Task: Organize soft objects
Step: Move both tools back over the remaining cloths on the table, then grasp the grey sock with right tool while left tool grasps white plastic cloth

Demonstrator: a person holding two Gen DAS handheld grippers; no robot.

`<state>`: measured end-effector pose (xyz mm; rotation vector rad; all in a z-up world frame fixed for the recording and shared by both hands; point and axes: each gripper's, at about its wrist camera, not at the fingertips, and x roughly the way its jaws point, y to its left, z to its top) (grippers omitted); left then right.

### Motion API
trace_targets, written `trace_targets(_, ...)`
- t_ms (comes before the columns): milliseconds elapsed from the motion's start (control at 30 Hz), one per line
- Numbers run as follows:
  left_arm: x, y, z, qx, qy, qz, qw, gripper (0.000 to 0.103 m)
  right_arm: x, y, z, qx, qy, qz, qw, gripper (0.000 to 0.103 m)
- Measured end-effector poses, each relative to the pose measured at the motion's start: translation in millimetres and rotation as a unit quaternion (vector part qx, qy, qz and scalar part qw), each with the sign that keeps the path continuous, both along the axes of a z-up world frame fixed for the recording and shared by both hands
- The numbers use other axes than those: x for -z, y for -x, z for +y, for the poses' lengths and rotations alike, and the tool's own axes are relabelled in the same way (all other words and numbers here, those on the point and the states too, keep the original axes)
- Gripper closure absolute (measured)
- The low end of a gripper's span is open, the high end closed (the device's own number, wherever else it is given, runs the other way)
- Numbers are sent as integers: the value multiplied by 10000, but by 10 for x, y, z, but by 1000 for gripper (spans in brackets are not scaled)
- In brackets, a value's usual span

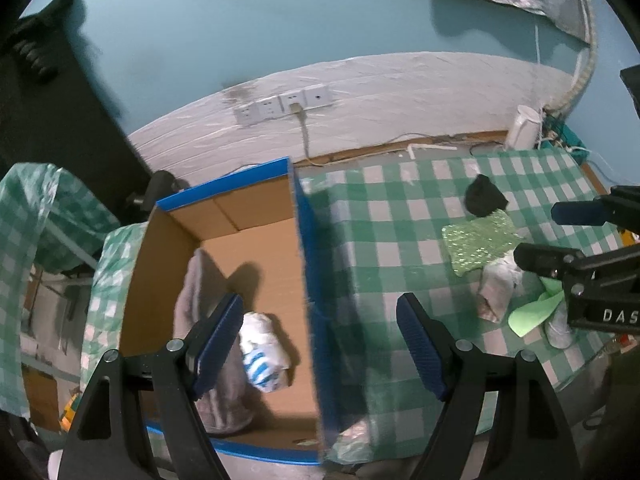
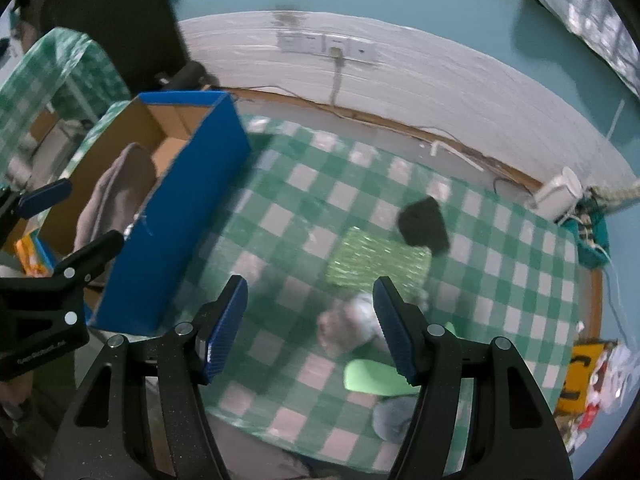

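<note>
Though partly cut off, "DAS" on right gripper

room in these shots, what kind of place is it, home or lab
Most likely a lived-in room at home, not a lab. A green checked tablecloth covers the table, a row of wall sockets sits on a teal painted wall, and a blue-edged cardboard box holds soft items.

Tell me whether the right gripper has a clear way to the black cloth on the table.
Probably yes. The right gripper stands open and empty above the table, and the black cloth lies uncovered farther back, touching only the shiny green cloth in front of it.
</note>
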<state>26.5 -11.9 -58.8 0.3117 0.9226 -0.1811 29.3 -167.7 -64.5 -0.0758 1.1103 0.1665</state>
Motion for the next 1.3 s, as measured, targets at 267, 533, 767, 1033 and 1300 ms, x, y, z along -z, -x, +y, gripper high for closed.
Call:
trace_targets(267,108,-18,-387,332,-69,180,9993,23,94,107,-489,453,-38,101,9989,37)
trace_targets(533,309,-12,-753,656,-225,409,9968,23,241,248,-855,784,-35,247,9966,36)
trace_targets(767,480,27,-1002,876,-210,650,9938,23,415,451,-1065,938,15,333,9950,32)
trace_targets(1033,724,174,-1228,1149,-313,900,9888,23,688,664,-1200,951,-118,648,9933,32)
trace_targets(1300,868,162,-1337,1180,-468,1012,9867,23,905,725,-1189,821,-121,940,9921,32)
